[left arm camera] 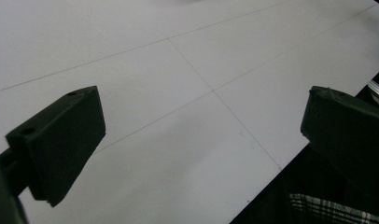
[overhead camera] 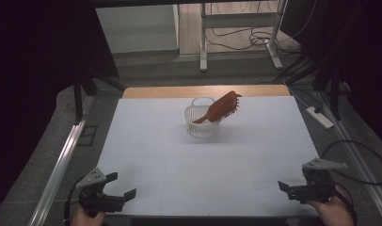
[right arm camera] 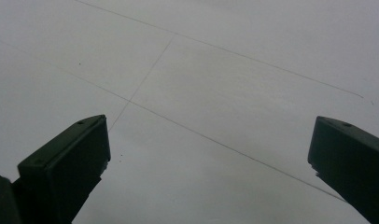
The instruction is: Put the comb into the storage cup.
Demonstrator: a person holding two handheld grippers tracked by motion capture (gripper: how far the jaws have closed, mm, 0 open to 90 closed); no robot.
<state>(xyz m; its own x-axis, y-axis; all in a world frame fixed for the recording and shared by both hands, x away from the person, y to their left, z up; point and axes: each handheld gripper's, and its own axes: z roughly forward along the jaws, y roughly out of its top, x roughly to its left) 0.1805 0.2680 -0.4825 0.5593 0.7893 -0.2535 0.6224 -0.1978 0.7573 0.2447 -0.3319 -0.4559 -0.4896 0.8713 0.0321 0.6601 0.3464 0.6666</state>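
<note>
Both the left gripper (overhead camera: pixel 117 186) at 7 o'clock and the right gripper (overhead camera: pixel 292 187) at 5 o'clock hold their jaws wide apart, empty, over the white surface (overhead camera: pixel 147 141), well apart from the brown hairbrush (overhead camera: pixel 220 108) propped in the white basket (overhead camera: pixel 201 123) at 12 o'clock.

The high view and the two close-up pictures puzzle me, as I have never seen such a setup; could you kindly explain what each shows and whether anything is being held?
There is no robot arm here: a person holds a hand tool with two black jaws in each hand. The high view looks down on a white table from above the person's side. The left gripper is at the bottom left, the right gripper at the bottom right, both near the table's front edge.

The other two pictures come from cameras riding on the tools, looking along their jaws. In both, the jaws stand wide apart over bare white surface, so nothing is held.

Toward the far side of the table stands a small white basket. A reddish-brown hairbrush leans in it, handle down inside and the bristled head sticking out over the rim.
</note>
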